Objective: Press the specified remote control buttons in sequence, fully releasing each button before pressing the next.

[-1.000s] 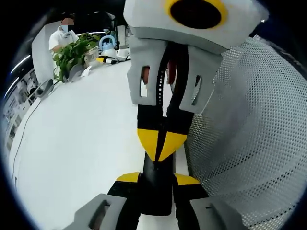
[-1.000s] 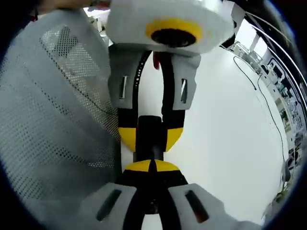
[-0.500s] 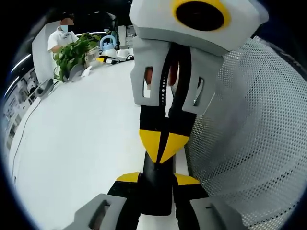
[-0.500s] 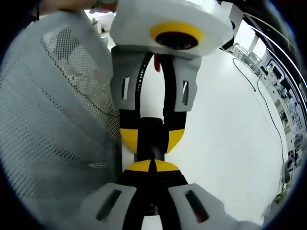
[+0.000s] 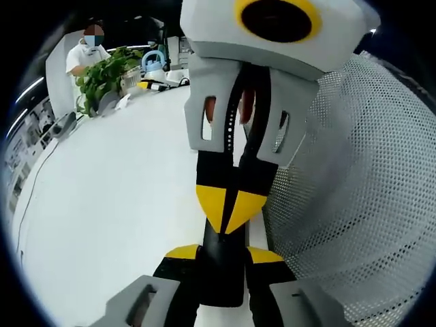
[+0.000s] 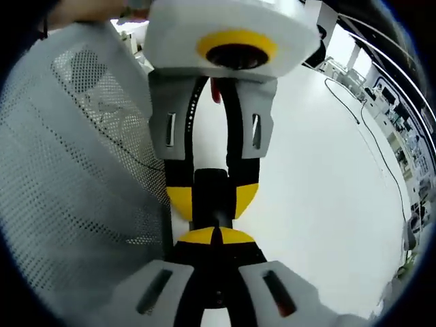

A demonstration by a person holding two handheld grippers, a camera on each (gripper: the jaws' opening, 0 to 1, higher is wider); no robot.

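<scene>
A black remote control [image 5: 221, 269] lies lengthwise between the yellow pads of my left gripper [image 5: 221, 253], which is shut on it. My right gripper [image 5: 229, 208] comes down from the top of the left gripper view, jaws shut, and its joined yellow tips rest on the remote's upper face. In the right gripper view, my right gripper [image 6: 216, 236] shows its tips closed together against the end of the remote [image 6: 212, 185]. Opposite it, the left gripper [image 6: 212, 201] clamps the remote from both sides. The remote's buttons are hidden.
A white table [image 5: 116, 197] spreads to the left. A potted plant [image 5: 102, 75], a blue object [image 5: 151, 61] and a seated person [image 5: 85, 51] are at its far end. White mesh fabric [image 5: 354, 191] is close to the grippers. A cable [image 6: 368, 129] runs along the table.
Both views have shifted only slightly. The right gripper's shut tips stay on the remote and the left gripper's hold is unchanged.
</scene>
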